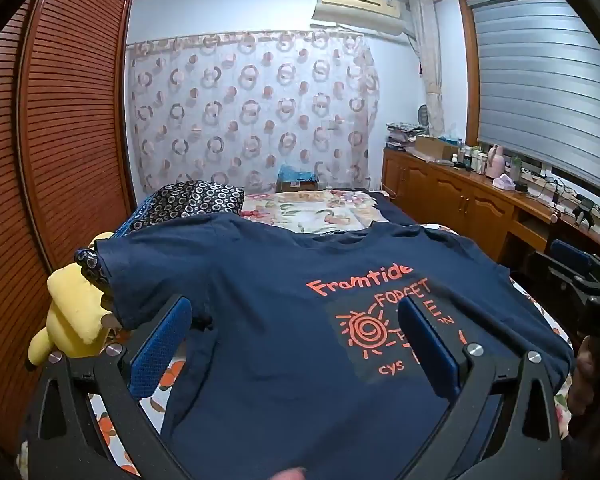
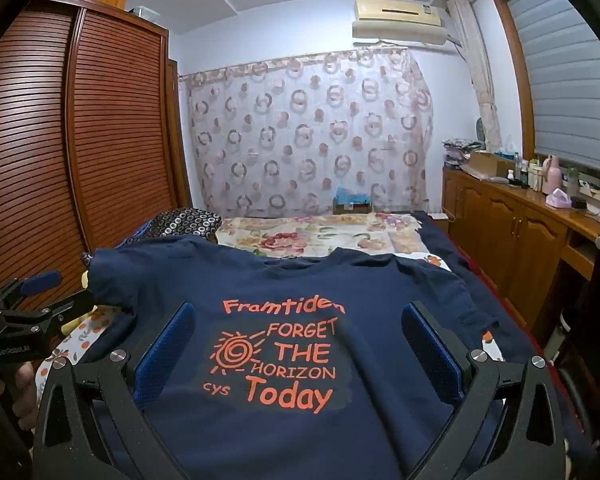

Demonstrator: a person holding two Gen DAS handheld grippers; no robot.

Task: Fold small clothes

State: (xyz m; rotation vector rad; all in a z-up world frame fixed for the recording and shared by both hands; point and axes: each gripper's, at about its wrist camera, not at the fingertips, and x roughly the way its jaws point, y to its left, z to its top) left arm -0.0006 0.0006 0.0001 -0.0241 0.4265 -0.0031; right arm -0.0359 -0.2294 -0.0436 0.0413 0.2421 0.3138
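Navy tee (image 2: 300, 360) is spread flat, print up, ahead of both tongs so it's ready to fold, left gripper (image 1: 296, 344) and right gripper (image 2: 300, 348) gaping wide, holding nothing.

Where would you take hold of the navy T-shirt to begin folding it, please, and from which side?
Probably at the sleeves. The navy T-shirt lies flat, print up, collar away. The left gripper, jaws open, could come in from the left edge to pinch the left sleeve; the right gripper, also open, could take the right sleeve from the right edge, where the cloth is thin and free.
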